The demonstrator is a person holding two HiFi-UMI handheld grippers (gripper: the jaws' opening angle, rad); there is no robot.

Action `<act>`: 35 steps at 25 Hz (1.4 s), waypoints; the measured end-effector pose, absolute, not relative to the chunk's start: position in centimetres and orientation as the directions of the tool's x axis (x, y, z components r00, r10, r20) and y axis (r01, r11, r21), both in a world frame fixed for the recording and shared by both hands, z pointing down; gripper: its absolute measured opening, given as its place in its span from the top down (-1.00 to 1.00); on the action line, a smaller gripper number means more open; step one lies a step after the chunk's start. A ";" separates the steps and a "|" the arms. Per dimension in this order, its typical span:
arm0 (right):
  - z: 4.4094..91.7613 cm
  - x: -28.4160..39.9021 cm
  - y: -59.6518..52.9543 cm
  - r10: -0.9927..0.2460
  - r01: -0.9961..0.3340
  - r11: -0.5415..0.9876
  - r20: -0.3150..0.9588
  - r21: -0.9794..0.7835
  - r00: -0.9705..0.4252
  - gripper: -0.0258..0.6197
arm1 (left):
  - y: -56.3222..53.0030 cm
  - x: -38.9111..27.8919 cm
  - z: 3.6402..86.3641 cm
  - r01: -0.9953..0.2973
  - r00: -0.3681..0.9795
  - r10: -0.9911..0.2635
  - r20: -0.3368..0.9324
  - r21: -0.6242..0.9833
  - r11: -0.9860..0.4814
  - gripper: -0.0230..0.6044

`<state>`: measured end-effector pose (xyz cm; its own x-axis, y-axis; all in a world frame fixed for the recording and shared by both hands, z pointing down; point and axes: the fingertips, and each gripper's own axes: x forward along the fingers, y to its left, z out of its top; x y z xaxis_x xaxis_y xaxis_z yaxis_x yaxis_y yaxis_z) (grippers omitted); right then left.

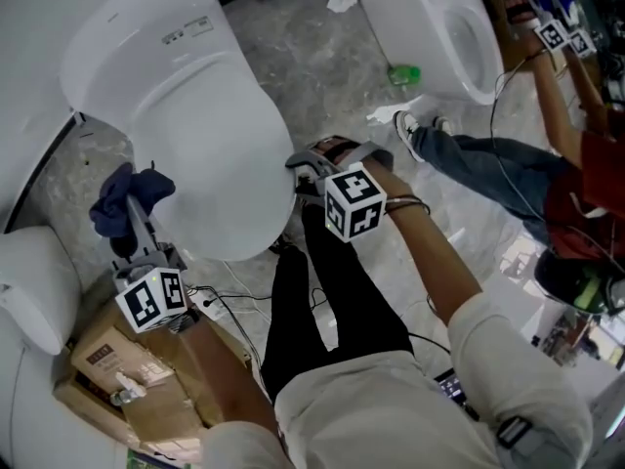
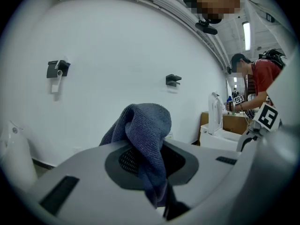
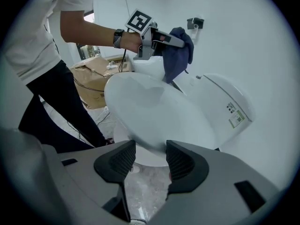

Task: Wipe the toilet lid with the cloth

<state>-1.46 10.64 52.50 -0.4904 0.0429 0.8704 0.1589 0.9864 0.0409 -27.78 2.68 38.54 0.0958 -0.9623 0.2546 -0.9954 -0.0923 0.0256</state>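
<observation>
Cardboard box bottom left — 2nd toilet top right, green obj. on floor beside it, person in red top at right edge.

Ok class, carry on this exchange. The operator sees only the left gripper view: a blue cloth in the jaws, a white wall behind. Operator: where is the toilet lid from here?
Observer: The toilet lid is closed, just right of the cloth in the head view.
Operator: Is the cloth touching it?
Observer: The right gripper view shows it hanging by the lid's far side; contact I cannot tell.
Operator: And the right gripper?
Observer: The right gripper is open and empty, near the lid's front rim.
</observation>
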 end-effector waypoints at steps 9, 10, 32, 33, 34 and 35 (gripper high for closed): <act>55.1 -0.9 12.6 0.127 0.195 0.980 0.878 -0.039 -0.461 0.21 | 3.8 -27.3 42.5 -0.996 0.085 -0.953 0.291 0.043 -0.076 0.75; 55.6 -0.7 12.9 0.133 0.201 0.978 0.884 -0.045 -0.448 0.20 | 3.9 -27.3 43.1 -0.996 0.082 -0.953 0.292 0.050 -0.071 0.75; 66.1 0.3 17.0 0.146 0.086 0.989 0.907 -0.121 -0.394 0.20 | 1.4 -28.2 53.5 -0.994 0.080 -0.930 0.358 0.098 -0.048 0.74; 66.5 0.3 17.1 0.149 0.073 0.989 0.904 -0.130 -0.400 0.20 | 1.1 -28.2 53.7 -0.994 0.079 -0.929 0.361 0.097 -0.047 0.74; 67.0 0.4 17.1 0.148 0.067 0.989 0.904 -0.132 -0.401 0.20 | 0.8 -28.4 54.0 -0.994 0.076 -0.928 0.365 0.097 -0.044 0.74; 67.4 0.4 17.2 0.146 0.065 0.989 0.906 -0.131 -0.397 0.20 | 0.5 -28.6 54.4 -0.995 0.071 -0.926 0.370 0.096 -0.038 0.75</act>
